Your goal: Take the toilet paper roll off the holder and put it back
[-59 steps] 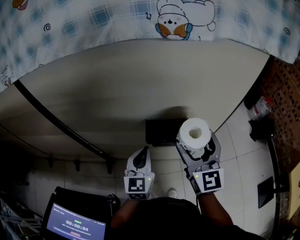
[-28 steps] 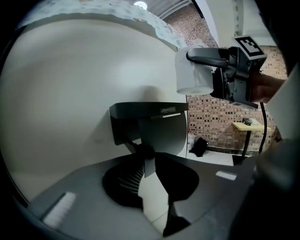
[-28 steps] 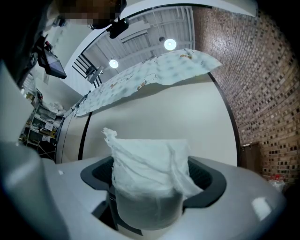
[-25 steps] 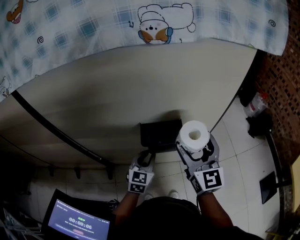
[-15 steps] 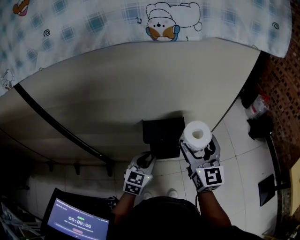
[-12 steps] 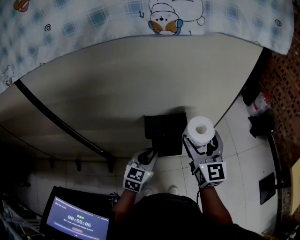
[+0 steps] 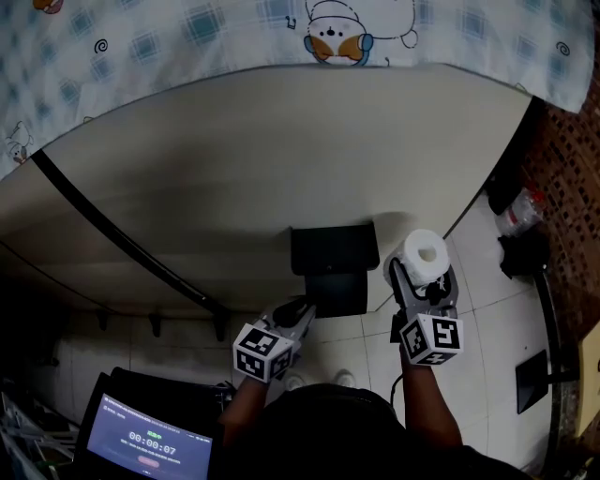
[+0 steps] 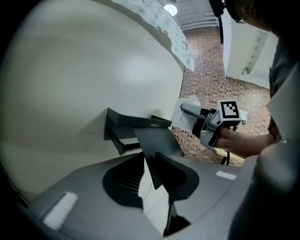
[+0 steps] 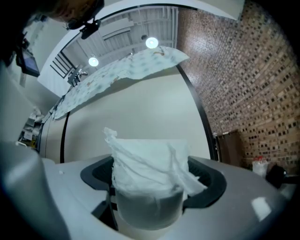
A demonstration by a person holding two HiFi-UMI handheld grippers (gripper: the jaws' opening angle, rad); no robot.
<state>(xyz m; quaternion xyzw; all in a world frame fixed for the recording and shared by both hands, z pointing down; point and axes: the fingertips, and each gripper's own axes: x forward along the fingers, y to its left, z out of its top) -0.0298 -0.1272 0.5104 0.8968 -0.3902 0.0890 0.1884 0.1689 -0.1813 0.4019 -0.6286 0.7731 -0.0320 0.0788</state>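
Cream wall; black holder (image 7: 335, 251) at frame centre. Left gripper (image 7: 303, 311) pinches its flap (image 7: 340, 292). Right gripper (image 7: 424, 277) clamps the toilet paper roll (image 7: 427, 253), core upward, just right of the holder.

Big cream wall panel (image 7: 281, 150) fills most of the head view, bowed by the lens, with a black strip (image 7: 112, 239) running diagonally down it. A blue-checked cloth with cartoon animals (image 7: 187, 28) drapes over its top edge. White tile floor (image 7: 487, 272) lies to the right and meets a red-brown brick wall (image 7: 572, 169) — dark clutter (image 7: 520, 253) sits at its foot, details unclear. A screen showing a timer (image 7: 145, 439) glows at lower left. The right gripper view shows round ceiling lights (image 9: 151, 43) lit overhead — the room is otherwise dim.
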